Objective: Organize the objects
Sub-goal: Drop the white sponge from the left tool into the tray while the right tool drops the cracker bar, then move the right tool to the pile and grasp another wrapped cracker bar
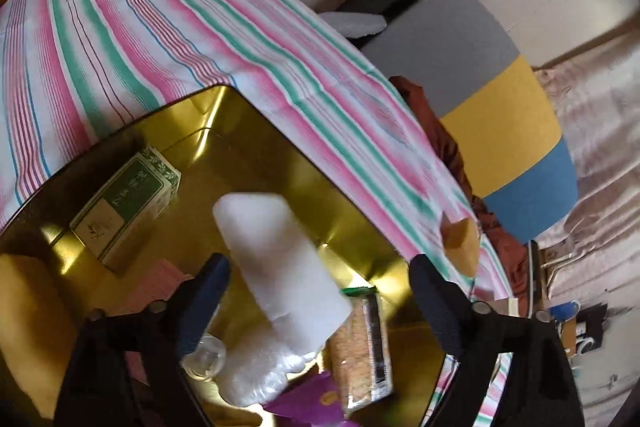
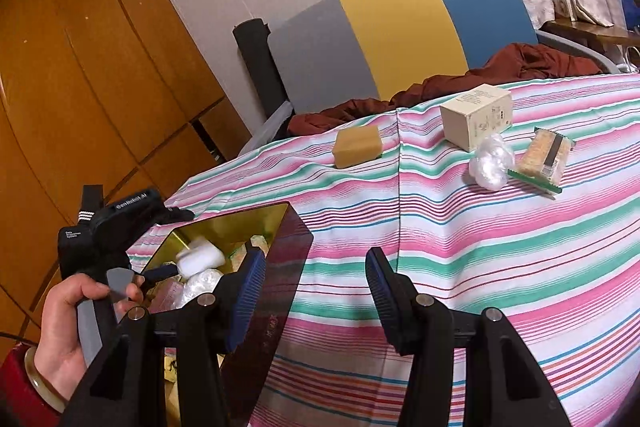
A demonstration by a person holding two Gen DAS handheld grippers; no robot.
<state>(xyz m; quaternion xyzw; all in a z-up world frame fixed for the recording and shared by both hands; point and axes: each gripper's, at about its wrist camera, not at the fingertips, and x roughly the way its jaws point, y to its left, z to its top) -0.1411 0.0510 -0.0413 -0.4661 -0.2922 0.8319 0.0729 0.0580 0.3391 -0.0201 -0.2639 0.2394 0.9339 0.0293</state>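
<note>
The white block (image 1: 276,267) lies lengthwise between the wide-spread left tongs (image 1: 316,277), untouched, over the gold tin (image 1: 304,163); the right tongs (image 2: 316,287) stand half-open, empty.

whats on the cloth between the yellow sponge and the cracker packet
In the right wrist view, a cream carton and a clear plastic wad lie between the yellow sponge and the cracker packet.
</note>
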